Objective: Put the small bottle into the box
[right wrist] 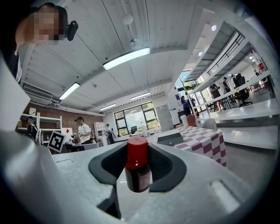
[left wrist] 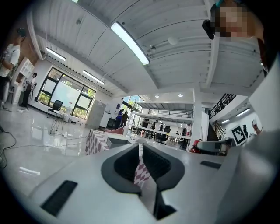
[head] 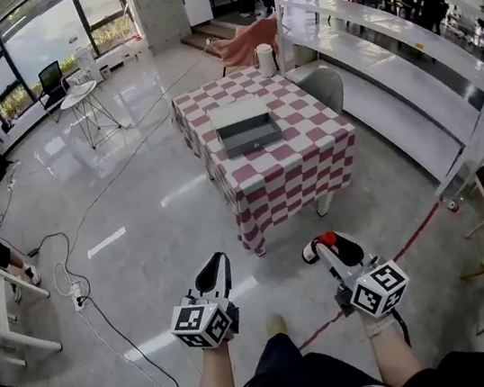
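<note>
R gripper [right wrist: 138, 171]: jaws clenched on the small bottle [right wrist: 138, 177], one pad on each side of its dark body. The bottle stands upright betw. the pads, w/ its red cap [right wrist: 137, 153] clear above them.

L gripper [left wrist: 141, 159]: jaws drawn together, only a thin slit left betw. the pads, nothing gripped.

Pos.: both grippers are held low in front of the person, side by side and approx. level w/ each other. Jaws point fwd toward the table [head: 310, 163]. Each gripper carries a marker cube [head: 205, 323] at the rear, next to the holding hand. The person stands on the glossy grey floor [head: 158, 238], well apart from the table.

Table: covered w/ a red/white checked cloth that hangs down over the sides.
- Box [head: 245, 126]: grey, sits on the tabletop toward the far-left part, w/ a flat grey panel touching its far side.
- White jug [head: 265, 59]: on the far corner.
- Grey chair [head: 326, 88]: just beside the table's right edge.

Task item status: the small bottle is in the R gripper, off the table and well apart from the box. What the box holds can't be made out from this distance.

Misc.: a small white side table [head: 79, 98] stands near the windows at far left. Other people are at benches in the bkgd.
</note>
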The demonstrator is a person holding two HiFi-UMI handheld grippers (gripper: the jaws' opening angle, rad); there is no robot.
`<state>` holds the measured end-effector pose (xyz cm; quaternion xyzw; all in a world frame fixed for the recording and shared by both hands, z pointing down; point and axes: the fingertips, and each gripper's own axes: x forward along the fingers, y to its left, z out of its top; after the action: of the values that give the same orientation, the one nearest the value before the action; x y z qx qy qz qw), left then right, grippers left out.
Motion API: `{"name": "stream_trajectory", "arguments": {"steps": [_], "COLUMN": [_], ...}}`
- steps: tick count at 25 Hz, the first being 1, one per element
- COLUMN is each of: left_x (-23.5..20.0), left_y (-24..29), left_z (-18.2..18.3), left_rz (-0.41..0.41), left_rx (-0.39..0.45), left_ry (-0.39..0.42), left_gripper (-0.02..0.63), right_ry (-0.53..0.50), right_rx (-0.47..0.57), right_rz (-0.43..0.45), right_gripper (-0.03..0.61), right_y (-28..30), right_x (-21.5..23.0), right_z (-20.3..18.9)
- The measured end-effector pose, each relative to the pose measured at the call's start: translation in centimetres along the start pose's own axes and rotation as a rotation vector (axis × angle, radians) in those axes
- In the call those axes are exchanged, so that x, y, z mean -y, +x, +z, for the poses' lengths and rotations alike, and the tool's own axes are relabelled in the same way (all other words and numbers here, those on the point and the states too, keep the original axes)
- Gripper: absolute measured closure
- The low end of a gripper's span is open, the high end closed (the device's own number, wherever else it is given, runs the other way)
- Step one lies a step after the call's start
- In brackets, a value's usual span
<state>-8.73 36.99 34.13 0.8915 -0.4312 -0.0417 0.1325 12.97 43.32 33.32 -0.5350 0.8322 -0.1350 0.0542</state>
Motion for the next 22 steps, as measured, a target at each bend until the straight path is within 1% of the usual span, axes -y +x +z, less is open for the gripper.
{"name": "stream_trajectory", "arguments": {"steps": [3, 9, 19, 22], "left_x": [-0.5, -3.1, -6.3, -7.4], "left_y": [1.4, 4.1, 11.5, 13.5], "left_z": [-0.4, -1.5, 1.4, 1.7], "left_rz": [-0.008, 0.011, -0.038, -0.057], "left_rx": [-0.006, -0.041, -0.026, -0.025], "left_ry": [-0.005, -0.033, -0.030, -0.023], "left_gripper": [0.584, 0.584, 0.584, 0.584], "right_ry": [0.020, 0.052, 0.065, 0.061], "right_rx": [-0.002, -0.047, -0.040, -0.030], "right_rz": [-0.012, -0.024, -0.036, -0.046], "right_gripper": [0.437, 0.437, 0.437, 0.437], "right_y": [1.2, 4.2, 10.8, 12.7], "right_x": [1.3, 3.1, 6.0, 6.9], "right_z": [-0.2, -1.4, 1.1, 1.6]}}
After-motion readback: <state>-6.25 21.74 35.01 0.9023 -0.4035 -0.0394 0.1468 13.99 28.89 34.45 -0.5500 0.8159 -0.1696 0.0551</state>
